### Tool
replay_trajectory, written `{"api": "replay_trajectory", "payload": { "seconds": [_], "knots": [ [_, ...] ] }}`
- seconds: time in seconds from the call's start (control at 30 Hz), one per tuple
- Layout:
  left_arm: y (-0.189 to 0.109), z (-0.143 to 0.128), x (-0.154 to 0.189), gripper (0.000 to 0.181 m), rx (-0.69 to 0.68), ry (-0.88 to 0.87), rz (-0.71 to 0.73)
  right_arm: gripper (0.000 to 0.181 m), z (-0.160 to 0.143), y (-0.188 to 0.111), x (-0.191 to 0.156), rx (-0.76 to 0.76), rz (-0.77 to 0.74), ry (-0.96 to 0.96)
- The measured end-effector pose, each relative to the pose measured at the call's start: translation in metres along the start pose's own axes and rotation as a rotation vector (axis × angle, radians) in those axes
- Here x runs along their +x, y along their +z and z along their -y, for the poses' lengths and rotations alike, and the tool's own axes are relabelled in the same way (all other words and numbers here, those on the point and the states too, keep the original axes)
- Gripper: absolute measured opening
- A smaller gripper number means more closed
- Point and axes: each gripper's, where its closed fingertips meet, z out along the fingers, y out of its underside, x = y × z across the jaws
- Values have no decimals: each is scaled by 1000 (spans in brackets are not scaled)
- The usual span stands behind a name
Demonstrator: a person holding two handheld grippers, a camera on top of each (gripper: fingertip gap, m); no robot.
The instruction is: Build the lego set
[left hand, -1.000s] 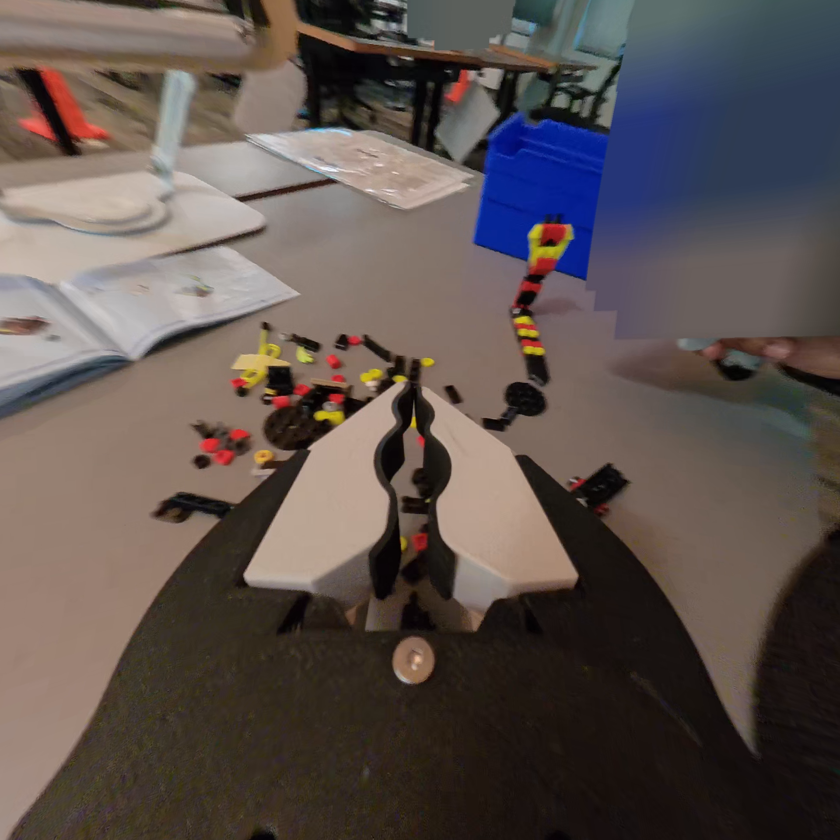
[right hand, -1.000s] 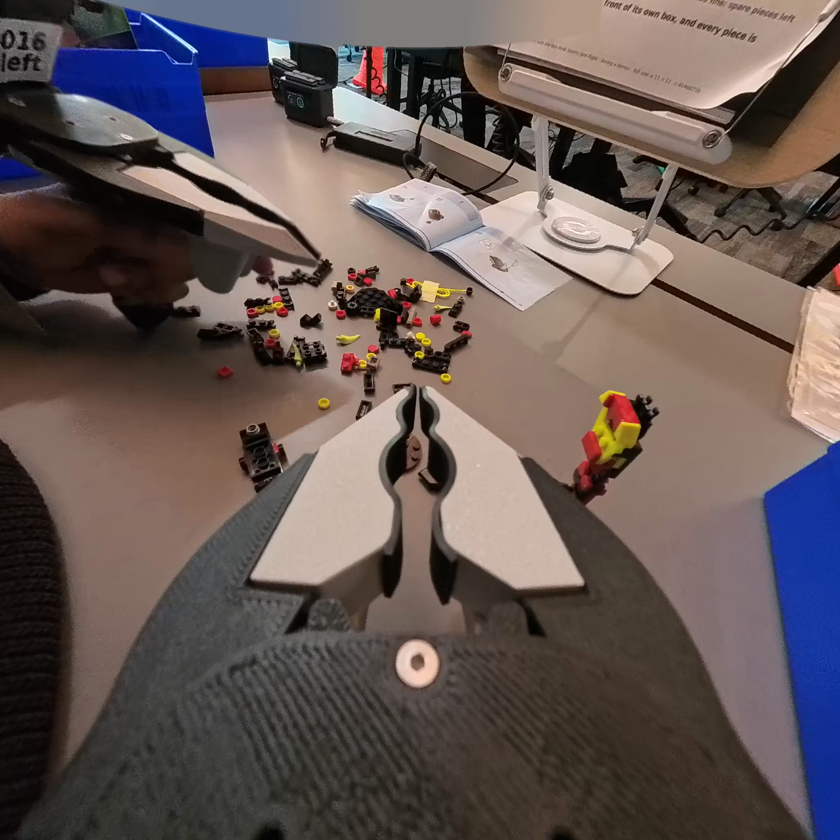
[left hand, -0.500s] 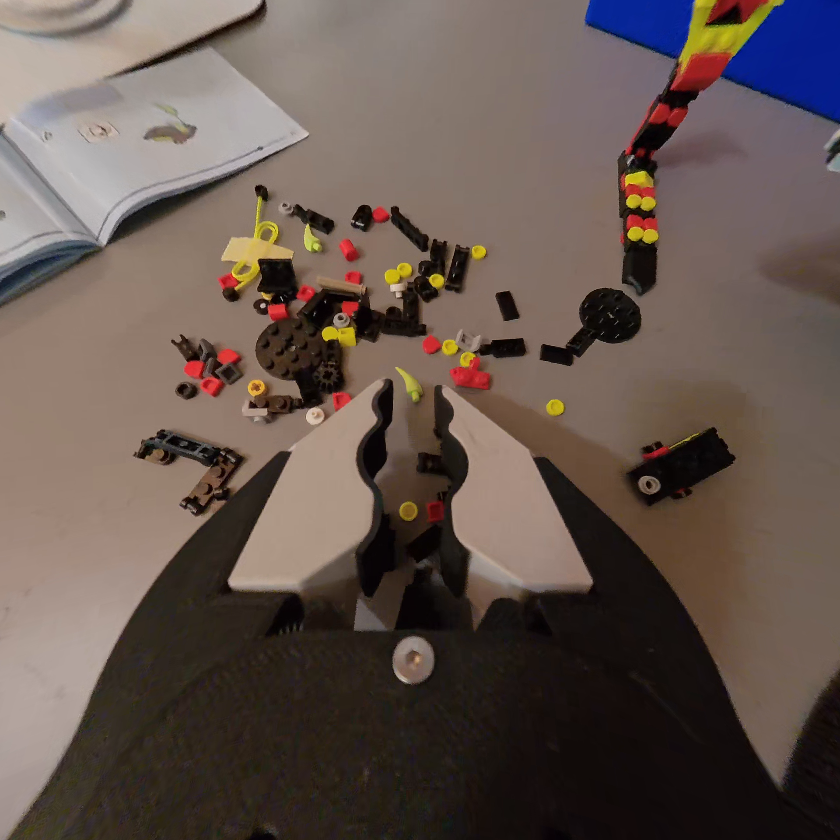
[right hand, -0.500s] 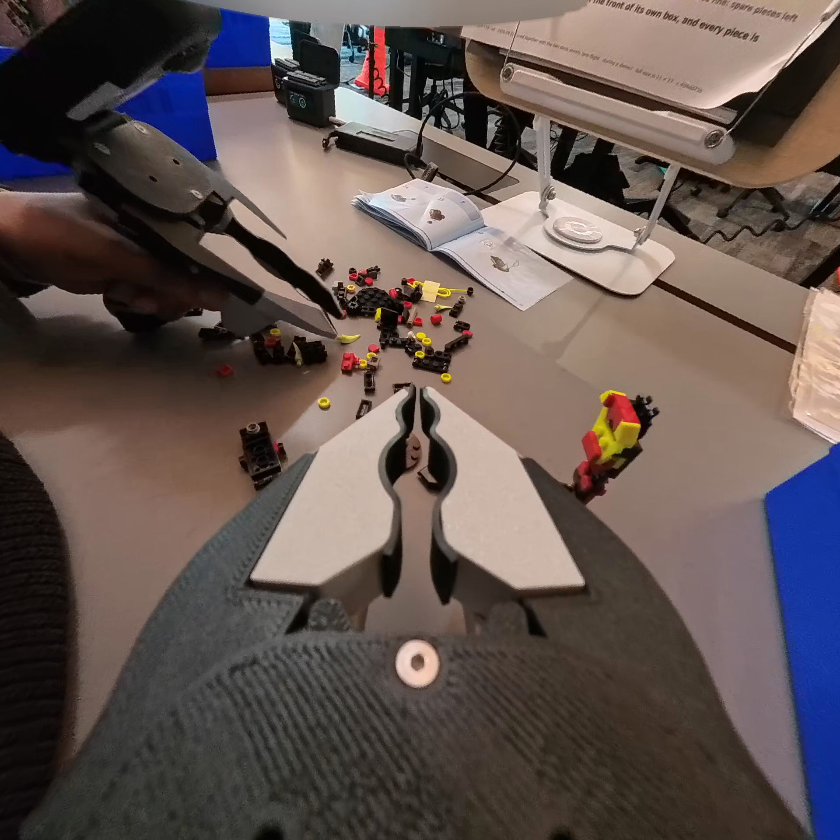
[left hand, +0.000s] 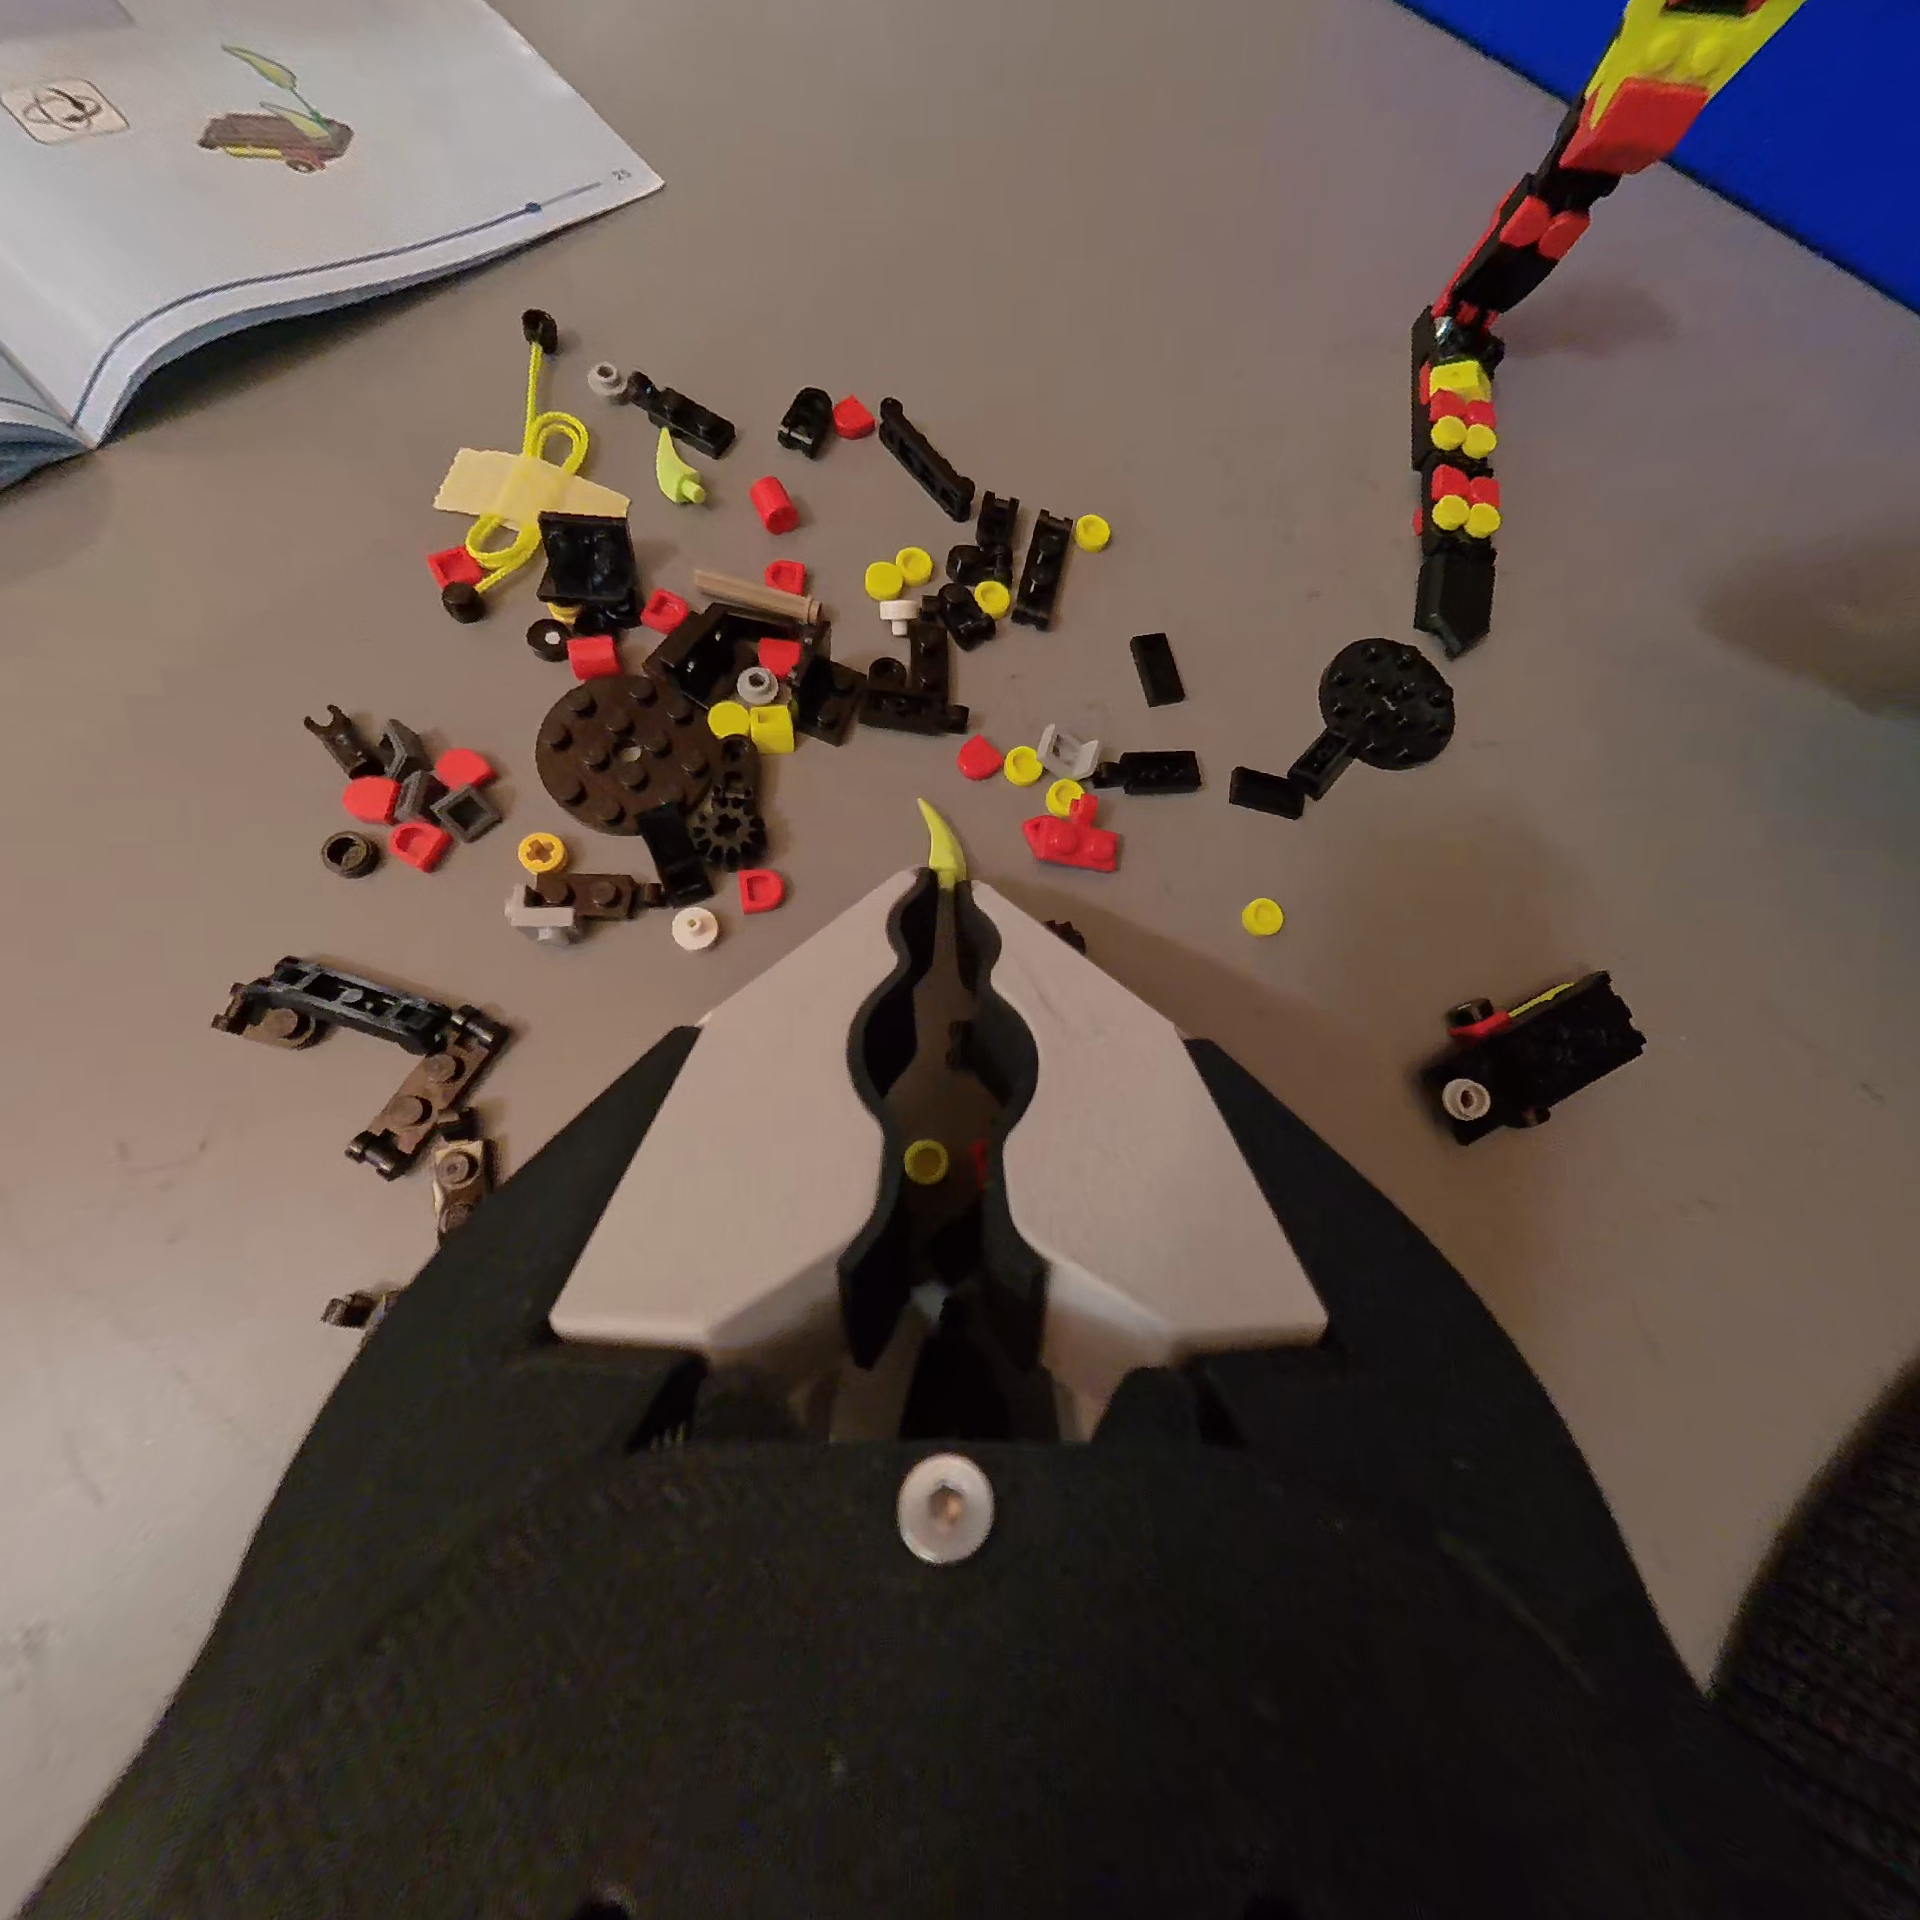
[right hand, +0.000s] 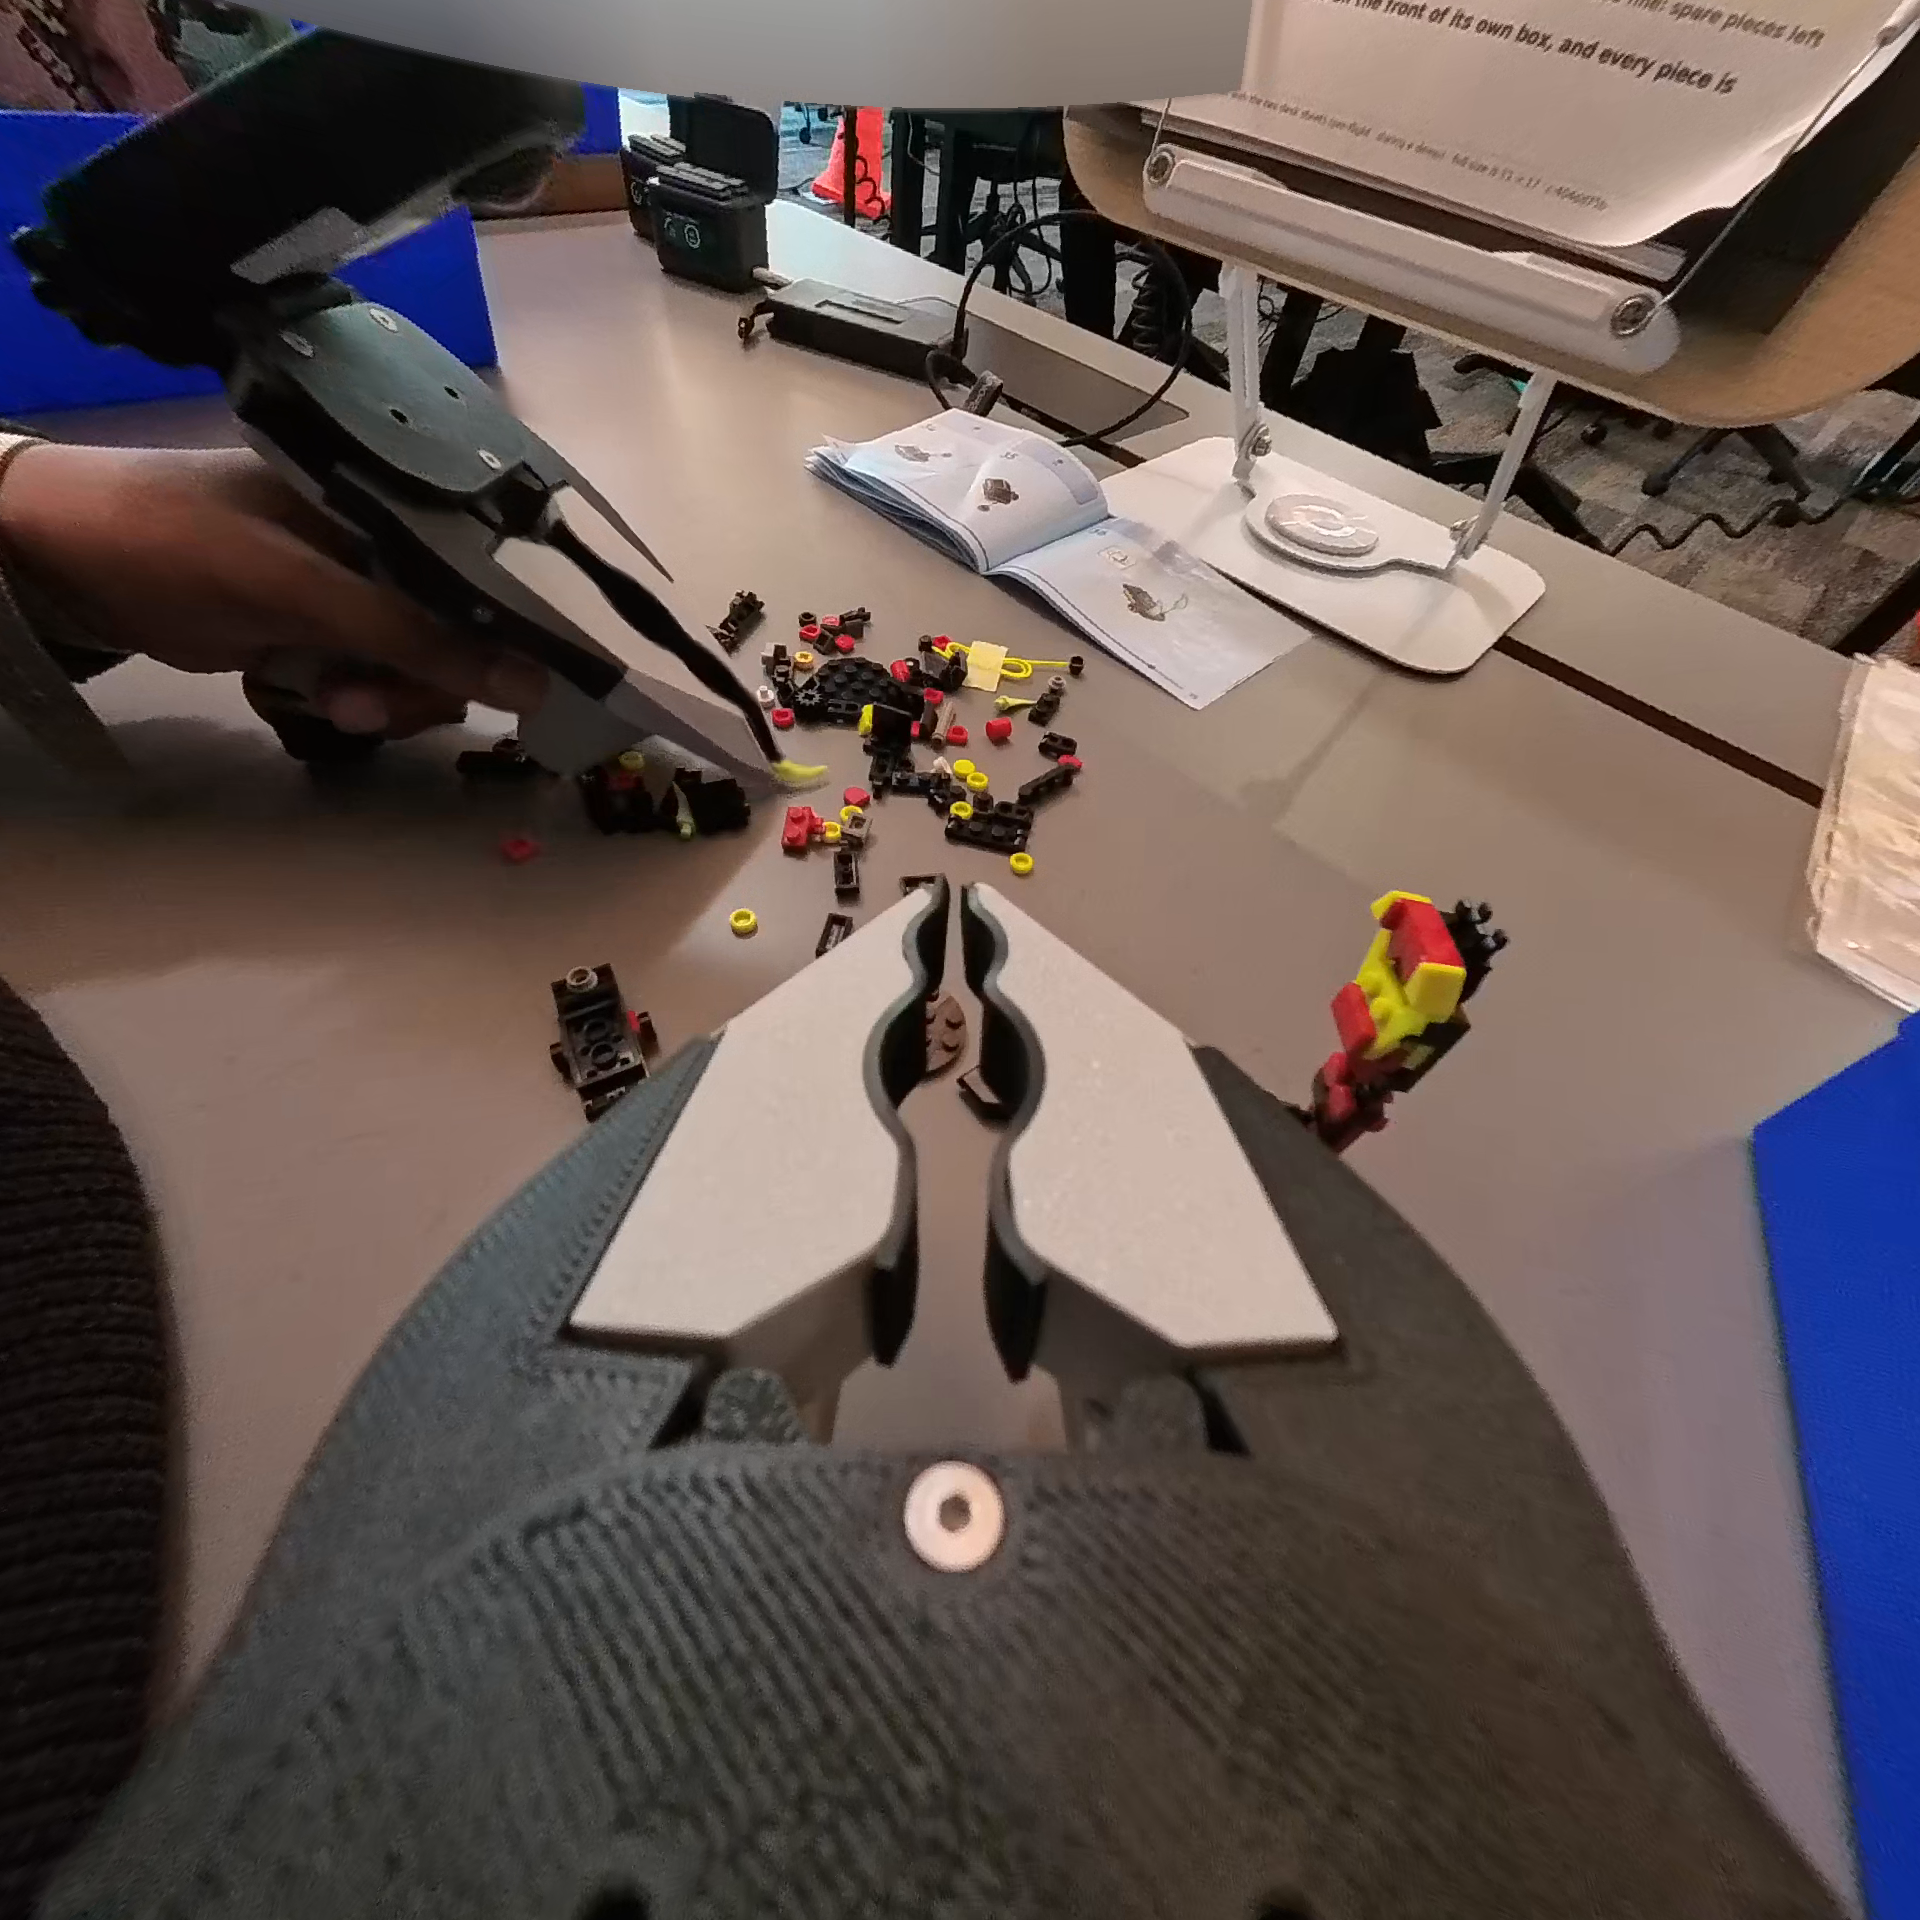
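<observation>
Pinching the lime claw at its tips, the left hand-held gripper has just closed from a narrow gap onto it, low over the loose pieces on the surface. Lifting comes next. The right hand-held gripper hovers nearly closed, empty, beside the snake model.

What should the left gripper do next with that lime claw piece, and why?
Probably lift straight up a little. The left gripper looks shut on the lime claw, whose tip pokes out past the fingertips, low over the table at the near edge of the loose pile. A short lift would clear the red plate beside it. The right gripper is shut and holds nothing.
</observation>
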Motion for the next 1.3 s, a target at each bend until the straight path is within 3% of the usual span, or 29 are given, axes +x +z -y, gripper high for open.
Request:
{"api": "replay_trajectory", "payload": {
  "seconds": [0.2,0.37,0.5,0.67,0.77,0.97,1.3],
  "knots": [
    [-12,8,4,0,81,-9,-36,0,0,0,1,0,-5,-4],
    [-37,20,29,0,156,-87,-127,0,1,0,2,6,-8,18],
    [-57,31,50,0,258,-177,-222,6,4,8,-15,19,90,123],
    [-76,42,60,0,385,-231,-326,12,4,29,-44,-13,197,106],
    [-69,34,58,0,372,-184,-354,7,7,41,-53,-19,241,115],
    [-64,29,69,0,333,-250,-480,11,8,52,-55,-30,293,148],
    [-62,26,62,0,324,-248,-471,14,4,50,-47,-33,281,173]
  ]
}}
